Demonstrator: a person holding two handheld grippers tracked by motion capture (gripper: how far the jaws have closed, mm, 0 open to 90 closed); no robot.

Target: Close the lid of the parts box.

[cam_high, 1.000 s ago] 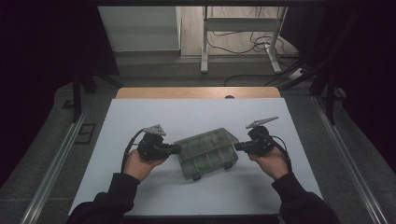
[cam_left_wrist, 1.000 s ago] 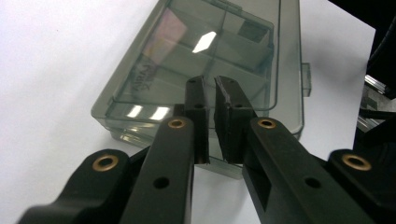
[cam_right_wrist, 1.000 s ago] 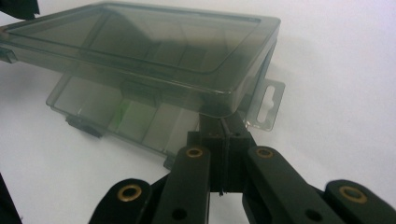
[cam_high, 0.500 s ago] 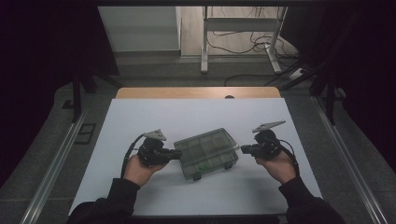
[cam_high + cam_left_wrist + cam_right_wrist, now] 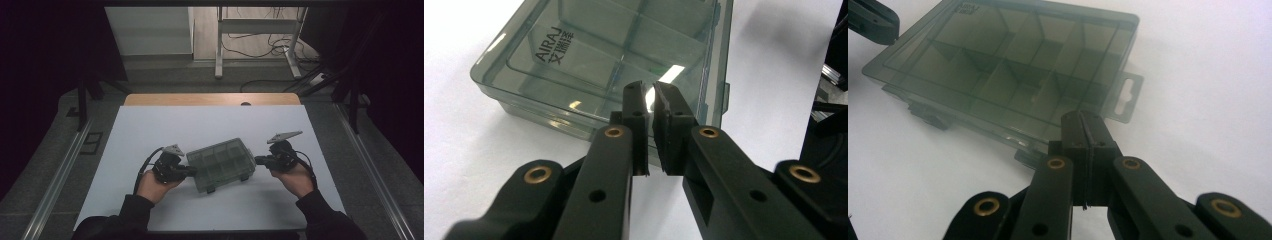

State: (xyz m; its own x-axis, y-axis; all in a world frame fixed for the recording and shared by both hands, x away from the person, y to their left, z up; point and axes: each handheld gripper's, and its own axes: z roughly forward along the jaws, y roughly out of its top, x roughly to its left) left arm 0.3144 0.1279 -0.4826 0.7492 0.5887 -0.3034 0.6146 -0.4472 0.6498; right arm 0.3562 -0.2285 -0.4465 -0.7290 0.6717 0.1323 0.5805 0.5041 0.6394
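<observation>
Compartment box (image 5: pixel 222 164) sits on the white table (image 5: pixel 150 130), between both grippers. Left gripper (image 5: pixel 186 171) tips at the box's left end; jaws nearly together, a thin slit between the pads, nothing clamped. In the left gripper view the tips (image 5: pixel 651 95) overlap the box's near wall; contact unclear. Right gripper (image 5: pixel 258 160) just beside the box's right end, jaws pressed fully together, empty. Box: smoky translucent plastic, rectangular, flat lid closed, printed lettering on the lid, hang tab (image 5: pixel 1124 96) at one end, dark latches on the front edge. Divided compartments inside look empty.
</observation>
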